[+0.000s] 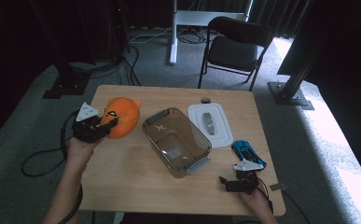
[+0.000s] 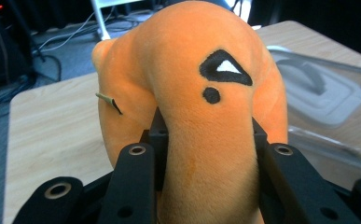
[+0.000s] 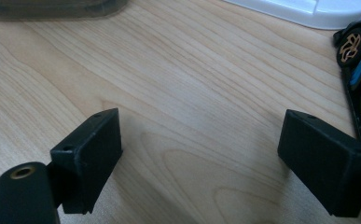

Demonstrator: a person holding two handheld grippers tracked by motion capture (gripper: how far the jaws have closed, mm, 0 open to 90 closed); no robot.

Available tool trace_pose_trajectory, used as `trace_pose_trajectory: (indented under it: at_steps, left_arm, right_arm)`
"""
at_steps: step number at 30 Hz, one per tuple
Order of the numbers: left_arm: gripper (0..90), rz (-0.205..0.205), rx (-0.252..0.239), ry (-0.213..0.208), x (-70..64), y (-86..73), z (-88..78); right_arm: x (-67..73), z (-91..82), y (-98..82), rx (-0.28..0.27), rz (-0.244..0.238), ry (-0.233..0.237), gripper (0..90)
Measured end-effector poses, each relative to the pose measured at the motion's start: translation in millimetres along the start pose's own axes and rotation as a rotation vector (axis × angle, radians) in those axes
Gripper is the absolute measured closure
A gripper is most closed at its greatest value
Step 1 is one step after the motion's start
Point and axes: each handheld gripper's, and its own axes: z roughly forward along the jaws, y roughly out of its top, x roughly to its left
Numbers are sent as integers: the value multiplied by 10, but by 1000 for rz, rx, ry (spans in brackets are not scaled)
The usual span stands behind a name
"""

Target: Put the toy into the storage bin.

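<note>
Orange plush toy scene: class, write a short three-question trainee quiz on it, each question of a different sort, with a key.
1. True or false: the left gripper is shut on the orange plush toy.
2. What lies nearest the right gripper? A) the white lid B) the blue toy car C) the black chair
3. Fill in: the clear brown container stands on the table between the plush toy and the white ____.

Key:
1. True; both jaws press into the plush in the left gripper view.
2. B; the car sits just beside its open jaws.
3. lid.
</note>
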Motion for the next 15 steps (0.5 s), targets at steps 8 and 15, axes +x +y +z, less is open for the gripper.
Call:
trace_pose_trajectory:
  at_steps: [8,15]
  left_arm:
    - [683,45,-25,-47,-160,166,30]
    - [683,70,-43,-91,-277,269,92]
  right_arm:
    - [0,1,0,-1,0,0,127]
    - [0,1,0,-1,0,0,127]
